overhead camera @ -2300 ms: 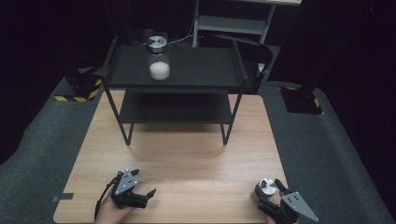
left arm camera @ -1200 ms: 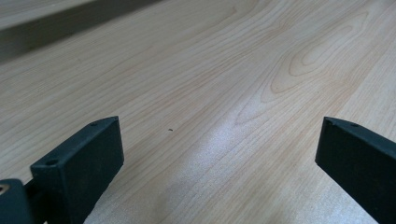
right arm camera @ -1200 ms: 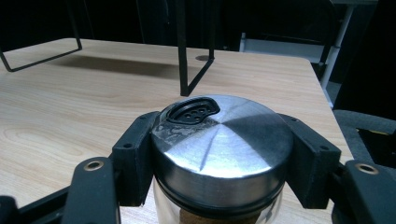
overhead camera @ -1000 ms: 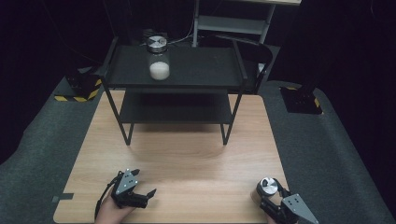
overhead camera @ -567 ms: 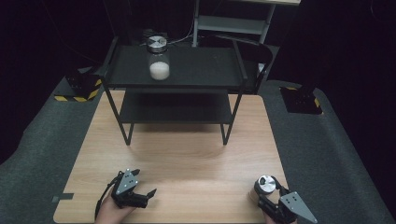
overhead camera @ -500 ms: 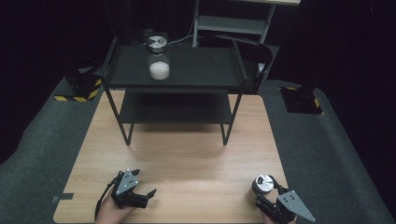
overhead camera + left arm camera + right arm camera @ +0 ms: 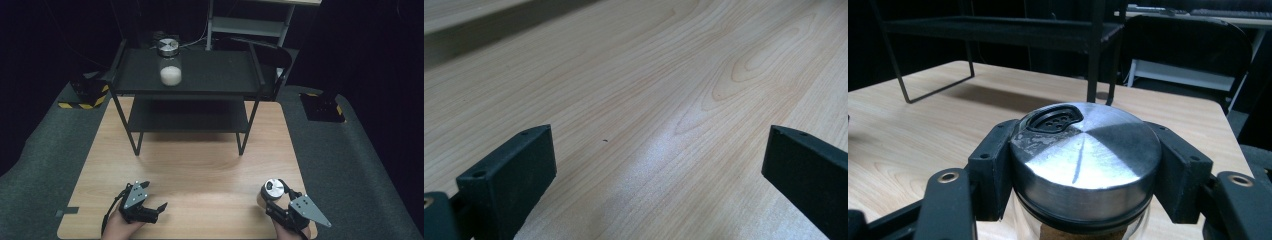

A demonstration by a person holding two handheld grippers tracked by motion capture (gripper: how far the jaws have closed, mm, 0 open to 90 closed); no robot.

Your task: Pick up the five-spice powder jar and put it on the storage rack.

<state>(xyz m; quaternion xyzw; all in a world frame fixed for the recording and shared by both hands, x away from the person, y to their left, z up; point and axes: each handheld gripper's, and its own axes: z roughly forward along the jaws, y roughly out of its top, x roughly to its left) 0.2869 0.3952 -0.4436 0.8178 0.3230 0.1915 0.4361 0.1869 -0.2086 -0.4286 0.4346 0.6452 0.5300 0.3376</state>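
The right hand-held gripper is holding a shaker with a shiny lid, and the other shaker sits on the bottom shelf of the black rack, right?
Not quite. The right hand-held gripper does hold a shaker with a shiny lid, but the other shaker sits on the rack's top shelf, as the high view shows.

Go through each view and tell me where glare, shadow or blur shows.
High view: dark surroundings, black two-tier metal rack shadows the light wooden table. Left gripper view: pale sheen on the wood, near jaws soft. Right gripper view: streaky glare across the round steel shaker lid; background dim.
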